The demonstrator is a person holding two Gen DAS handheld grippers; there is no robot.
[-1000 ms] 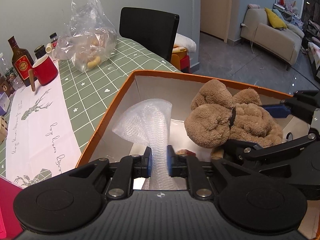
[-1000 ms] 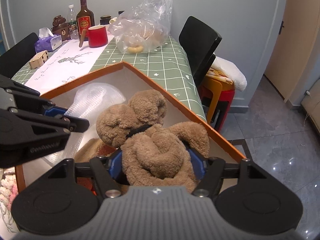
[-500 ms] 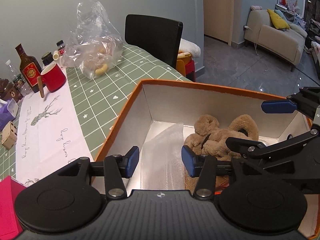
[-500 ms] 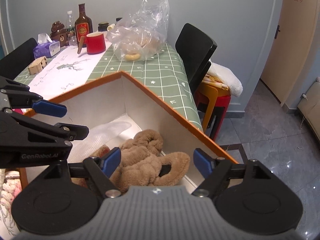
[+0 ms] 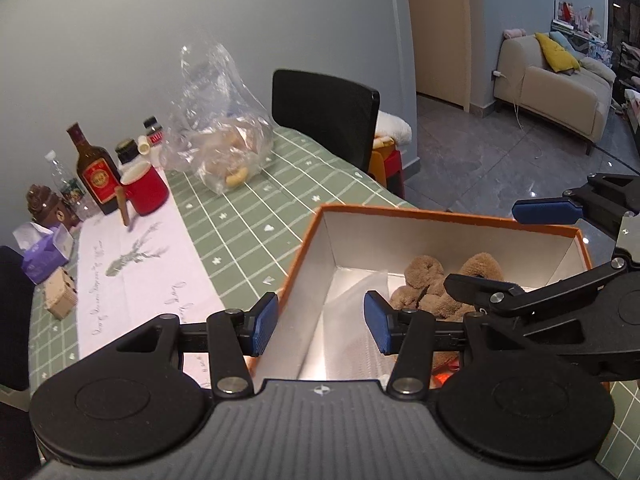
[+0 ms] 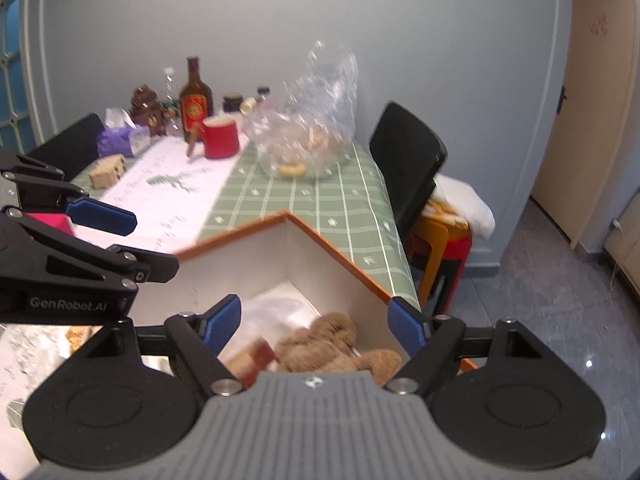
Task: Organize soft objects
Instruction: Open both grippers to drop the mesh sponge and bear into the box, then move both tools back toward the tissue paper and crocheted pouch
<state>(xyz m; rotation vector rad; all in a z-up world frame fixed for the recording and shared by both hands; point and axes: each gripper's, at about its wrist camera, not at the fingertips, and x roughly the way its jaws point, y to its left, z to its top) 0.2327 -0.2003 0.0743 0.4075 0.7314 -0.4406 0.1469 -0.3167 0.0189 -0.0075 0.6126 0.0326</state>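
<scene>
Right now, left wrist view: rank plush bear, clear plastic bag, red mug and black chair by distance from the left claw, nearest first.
1. Plush bear: just right of the open left claw, lying in the orange box.
2. Red mug: far left on the table.
3. Clear plastic bag: behind the mug, more central.
4. Black chair: beyond the table's far edge.

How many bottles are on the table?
3 that I can see, all at the far end by the wall: a brown bottle with a red label behind the red mug, a clear plastic bottle beside it, and a small bottle by the plastic bag. More may be hidden.
</scene>
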